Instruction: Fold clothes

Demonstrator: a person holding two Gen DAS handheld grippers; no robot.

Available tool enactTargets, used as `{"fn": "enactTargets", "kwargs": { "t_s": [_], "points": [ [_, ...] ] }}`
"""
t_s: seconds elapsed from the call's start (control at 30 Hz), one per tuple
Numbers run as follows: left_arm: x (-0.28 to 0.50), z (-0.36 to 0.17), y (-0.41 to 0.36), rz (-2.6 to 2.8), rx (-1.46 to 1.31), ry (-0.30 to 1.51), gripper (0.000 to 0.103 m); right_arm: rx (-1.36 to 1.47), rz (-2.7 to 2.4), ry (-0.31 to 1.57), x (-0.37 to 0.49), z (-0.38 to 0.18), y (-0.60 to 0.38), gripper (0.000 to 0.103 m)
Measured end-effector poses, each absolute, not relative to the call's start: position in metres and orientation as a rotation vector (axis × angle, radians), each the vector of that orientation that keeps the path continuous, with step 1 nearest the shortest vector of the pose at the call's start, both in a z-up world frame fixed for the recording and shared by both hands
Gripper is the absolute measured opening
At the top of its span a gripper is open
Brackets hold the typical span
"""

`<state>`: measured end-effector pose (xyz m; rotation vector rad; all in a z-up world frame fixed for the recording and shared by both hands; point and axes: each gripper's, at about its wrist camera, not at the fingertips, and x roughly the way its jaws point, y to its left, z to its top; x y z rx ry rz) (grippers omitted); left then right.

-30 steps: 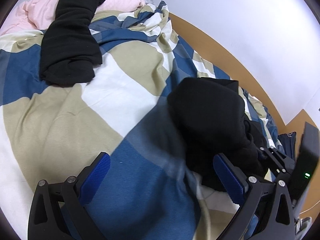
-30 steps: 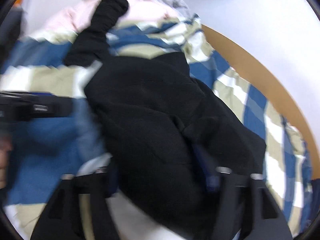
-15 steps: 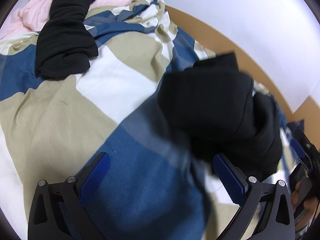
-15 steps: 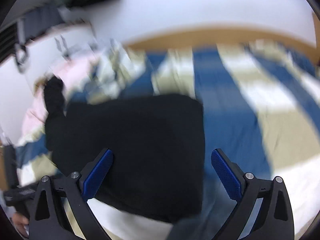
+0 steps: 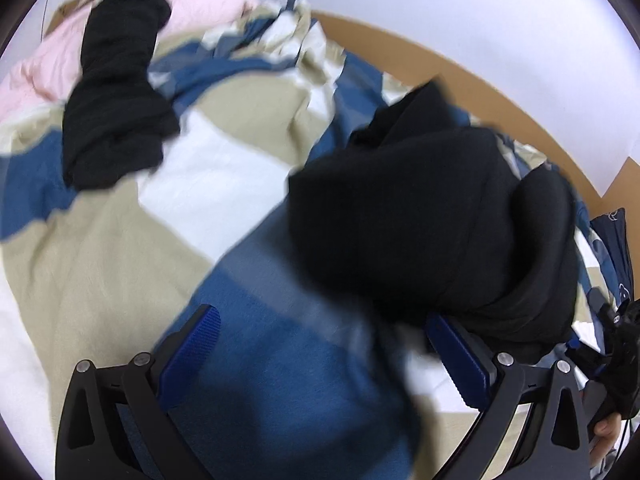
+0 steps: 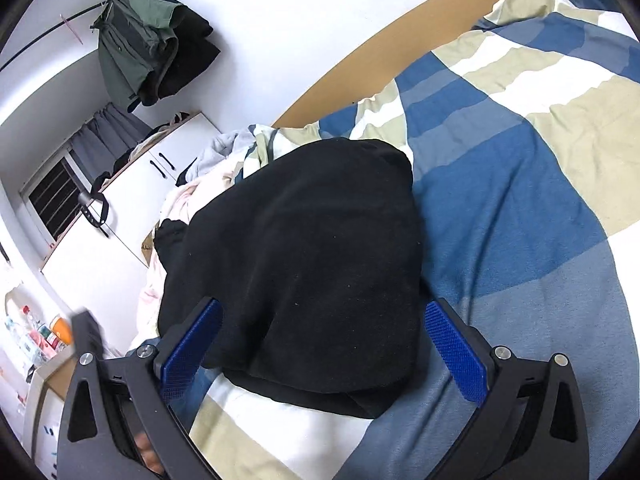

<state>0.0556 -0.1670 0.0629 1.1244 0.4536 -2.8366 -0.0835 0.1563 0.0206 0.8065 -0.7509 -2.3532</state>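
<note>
Holding your right claw spread wide, you have the folded black garment lying directly ahead of it, its near edge between the blue pads but not pinched, on the checked blue, beige and white duvet. Your left claw is also released, over blue fabric, with the same garment ahead and to its right. A second black garment lies far ahead to its left, partly on pink bedding.
</note>
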Motion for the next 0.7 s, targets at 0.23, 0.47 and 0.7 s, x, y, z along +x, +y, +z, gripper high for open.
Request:
{"fn": "enactTargets", "kwargs": {
  "t_s": [0.23, 0.47, 0.7],
  "points": [
    [0.038, 0.094, -0.121, -2.938, 0.849, 0.357, 0.103, 0.824, -2.39, -0.778, -0.077, 0.018, 0.161, 0.103],
    [0.006, 0.024, -0.133, -2.814, 1.099, 0.499, 0.103, 0.84, -2.401, -0.834, -0.081, 0.013, 0.169, 0.103],
    [0.011, 0.028, -0.122, -2.797, 1.037, 0.376, 0.103, 0.89, -2.394, -0.779, -0.081, 0.01, 0.164, 0.103]
  ]
}}
